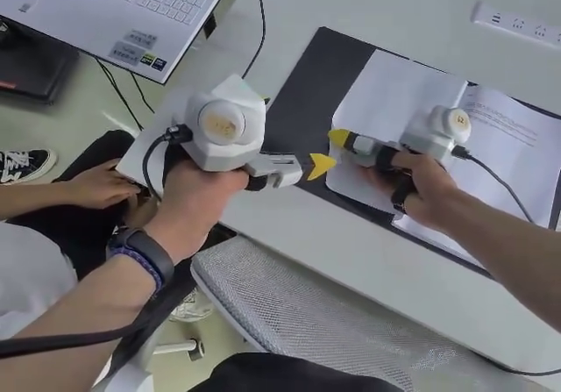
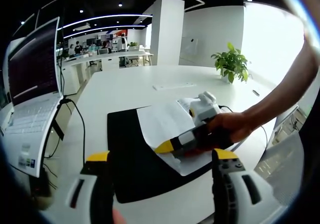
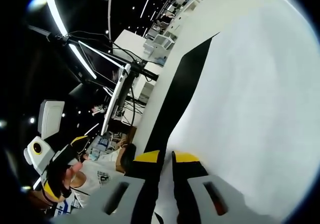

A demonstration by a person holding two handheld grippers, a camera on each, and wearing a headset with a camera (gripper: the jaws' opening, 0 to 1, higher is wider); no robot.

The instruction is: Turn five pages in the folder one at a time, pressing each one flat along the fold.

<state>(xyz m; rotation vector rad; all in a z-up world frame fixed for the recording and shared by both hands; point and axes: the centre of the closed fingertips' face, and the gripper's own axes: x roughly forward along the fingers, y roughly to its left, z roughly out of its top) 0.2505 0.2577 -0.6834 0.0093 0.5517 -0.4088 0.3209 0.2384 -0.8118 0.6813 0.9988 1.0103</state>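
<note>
Head view puts the black folder (image 1: 302,85) open and flat on the white table (image 1: 351,234), with a smooth white page (image 1: 394,94) spread over its matte inner cover. The right gripper (image 1: 340,138) has its yellow tips at that page's left edge. Its jaws are drawn together to a thin slit, and whether paper sits between them cannot be told. The left gripper (image 1: 317,166) hovers just beside it at the folder's near edge, jaws spread wide and holding nothing. A pale open laptop (image 1: 114,6) stands well apart.
</note>
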